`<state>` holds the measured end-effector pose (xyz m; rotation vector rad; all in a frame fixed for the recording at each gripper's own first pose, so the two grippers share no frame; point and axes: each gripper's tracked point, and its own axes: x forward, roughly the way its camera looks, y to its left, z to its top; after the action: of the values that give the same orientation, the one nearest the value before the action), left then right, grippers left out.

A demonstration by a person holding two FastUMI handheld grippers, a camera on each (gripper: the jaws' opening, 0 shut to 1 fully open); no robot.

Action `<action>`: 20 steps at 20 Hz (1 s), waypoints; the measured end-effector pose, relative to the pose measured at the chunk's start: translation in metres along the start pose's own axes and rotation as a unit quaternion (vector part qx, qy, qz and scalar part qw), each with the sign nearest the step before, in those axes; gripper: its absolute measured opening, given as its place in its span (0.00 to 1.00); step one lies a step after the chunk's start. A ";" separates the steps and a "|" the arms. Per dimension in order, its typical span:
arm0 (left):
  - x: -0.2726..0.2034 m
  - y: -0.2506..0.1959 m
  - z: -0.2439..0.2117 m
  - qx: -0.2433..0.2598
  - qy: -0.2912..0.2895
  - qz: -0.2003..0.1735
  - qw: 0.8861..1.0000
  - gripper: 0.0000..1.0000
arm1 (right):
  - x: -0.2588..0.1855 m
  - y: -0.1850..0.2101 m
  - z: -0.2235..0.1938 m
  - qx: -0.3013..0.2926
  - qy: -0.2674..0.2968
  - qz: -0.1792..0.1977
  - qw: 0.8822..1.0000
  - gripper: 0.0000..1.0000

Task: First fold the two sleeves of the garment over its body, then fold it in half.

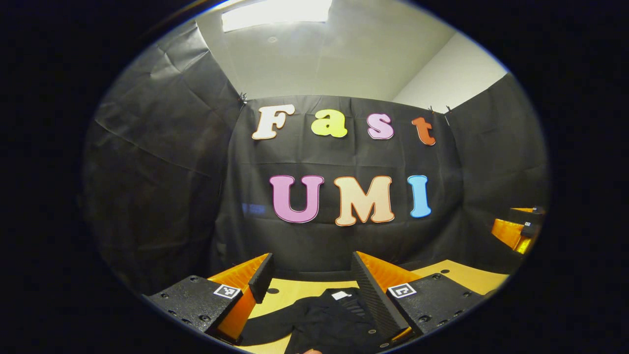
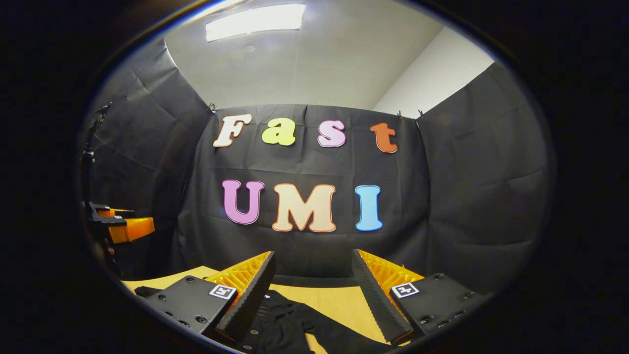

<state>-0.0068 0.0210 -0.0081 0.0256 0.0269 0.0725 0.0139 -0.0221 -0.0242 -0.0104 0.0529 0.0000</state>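
A black garment point(image 1: 324, 319) lies spread on the wooden bench point(image 1: 462, 275), beneath and ahead of both grippers, its sleeves apparently not yet folded. The left gripper point(image 1: 309, 275) hovers with fingers wide apart and empty above the collar area with its white tag; the right gripper point(image 2: 312, 275), likewise wide open and holding nothing, hangs over what seems to be a sleeve point(image 2: 334, 329). Soft, light and limp, the cloth should be pinched at a sleeve's cuff or edge.
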 end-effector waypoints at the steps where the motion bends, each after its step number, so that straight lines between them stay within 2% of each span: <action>1: -0.001 -0.001 -0.001 0.001 0.001 0.002 1.000 0.92 | 0.003 -0.005 -0.006 -0.004 0.007 -0.003 1.000 0.97; 8: -0.002 -0.009 0.001 0.013 0.001 0.015 1.000 0.92 | 0.017 -0.062 -0.052 -0.034 0.051 -0.024 0.998 0.98; 13: -0.005 -0.023 0.002 0.024 0.005 0.025 0.999 0.92 | 0.022 -0.109 -0.113 -0.044 0.111 -0.034 0.992 0.98; 20: -0.001 -0.053 0.004 0.042 0.005 0.029 0.999 0.92 | 0.008 -0.152 -0.222 -0.049 0.230 -0.025 0.972 0.98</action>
<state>-0.0040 -0.0323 -0.0057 0.1102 0.0402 0.1295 0.0103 -0.1759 -0.2446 -0.1101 0.5168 -0.0512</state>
